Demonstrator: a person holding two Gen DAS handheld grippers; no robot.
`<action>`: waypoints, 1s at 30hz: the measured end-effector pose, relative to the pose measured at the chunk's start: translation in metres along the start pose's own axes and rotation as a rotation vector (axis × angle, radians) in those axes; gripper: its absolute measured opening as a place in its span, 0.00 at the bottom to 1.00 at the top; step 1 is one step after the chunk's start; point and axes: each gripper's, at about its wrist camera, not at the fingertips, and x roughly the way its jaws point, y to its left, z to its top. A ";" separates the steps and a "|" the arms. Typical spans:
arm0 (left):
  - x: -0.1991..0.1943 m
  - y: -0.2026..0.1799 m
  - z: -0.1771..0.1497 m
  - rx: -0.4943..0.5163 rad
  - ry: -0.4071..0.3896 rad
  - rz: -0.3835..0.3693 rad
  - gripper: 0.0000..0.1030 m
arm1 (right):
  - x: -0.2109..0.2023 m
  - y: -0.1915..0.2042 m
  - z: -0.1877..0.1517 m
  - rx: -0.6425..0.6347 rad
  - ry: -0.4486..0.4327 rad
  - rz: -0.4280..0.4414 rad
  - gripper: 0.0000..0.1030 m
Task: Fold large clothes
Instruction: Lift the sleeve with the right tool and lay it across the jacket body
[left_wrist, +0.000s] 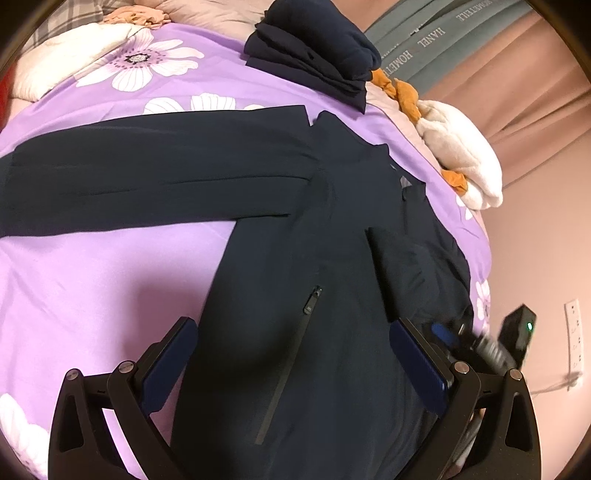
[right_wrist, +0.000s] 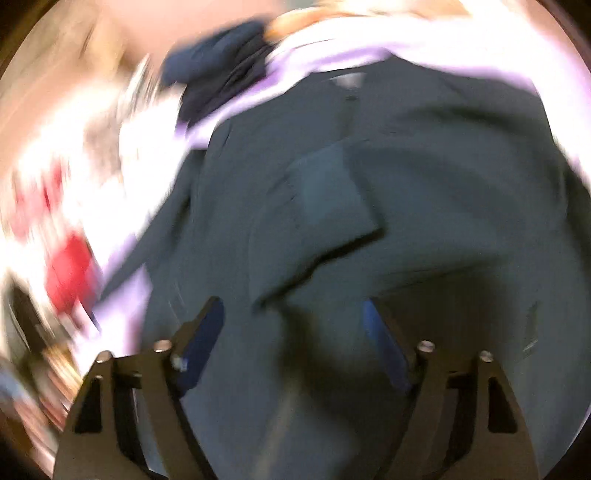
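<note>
A dark navy jacket (left_wrist: 295, 266) lies spread on a purple floral bedspread (left_wrist: 92, 280), one sleeve (left_wrist: 147, 181) stretched out to the left and the other sleeve folded over its body at the right. My left gripper (left_wrist: 291, 354) is open and empty, hovering over the jacket's lower front by a zipped pocket (left_wrist: 295, 354). The right gripper shows blurred at the jacket's right edge (left_wrist: 480, 343). In the blurred right wrist view, my right gripper (right_wrist: 291, 332) is open and empty just above the jacket (right_wrist: 369, 221), near the folded sleeve end (right_wrist: 332, 199).
A folded stack of dark clothes (left_wrist: 317, 51) sits at the far side of the bed. A white and orange plush toy (left_wrist: 458, 147) lies at the bed's right edge. White pillows (left_wrist: 62, 55) lie far left. Pink curtains (left_wrist: 517, 92) and a wall socket (left_wrist: 574, 332) stand beyond the bed.
</note>
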 end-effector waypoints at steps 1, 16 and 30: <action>0.000 -0.001 0.000 0.003 -0.001 0.004 1.00 | 0.001 -0.012 0.005 0.085 -0.032 0.049 0.73; 0.003 0.014 0.007 -0.042 -0.016 0.019 1.00 | 0.042 0.127 -0.016 -0.524 -0.116 -0.033 0.13; 0.030 0.011 0.008 -0.049 0.051 -0.021 1.00 | -0.005 0.058 -0.027 -0.476 -0.077 -0.093 0.53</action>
